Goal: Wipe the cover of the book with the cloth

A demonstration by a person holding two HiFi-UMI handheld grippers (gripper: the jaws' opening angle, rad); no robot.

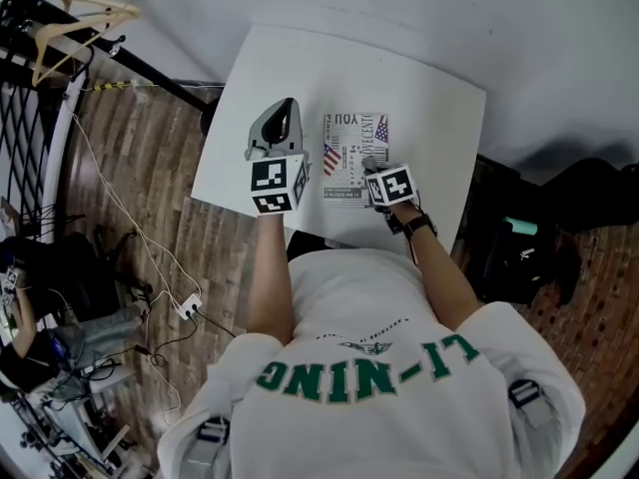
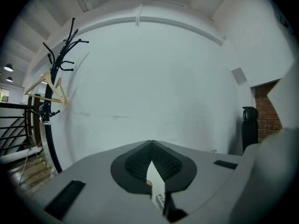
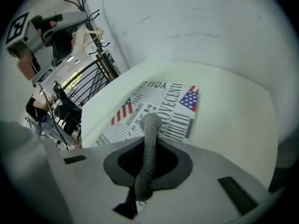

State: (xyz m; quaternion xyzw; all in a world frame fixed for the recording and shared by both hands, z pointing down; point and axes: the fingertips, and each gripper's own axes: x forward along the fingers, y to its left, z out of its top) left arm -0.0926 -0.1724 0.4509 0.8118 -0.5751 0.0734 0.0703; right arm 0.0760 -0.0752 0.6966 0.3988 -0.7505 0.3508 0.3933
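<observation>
Grey cloth (image 3: 147, 153), pinched tight between the jaws of the right gripper (image 3: 150, 125), seems to touch the book (image 3: 173, 104) lying flat on the white table (image 3: 233, 111). The left gripper (image 2: 151, 146), jaws pressed together, is tilted up toward the wall (image 2: 159, 78).

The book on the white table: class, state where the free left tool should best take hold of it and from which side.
Probably the left long edge of the book, coming from the left where the left tool hangs shut. The book lies flat on the table, so only edges offer a pinch, and the right tool holds the cloth over its near right part.
</observation>
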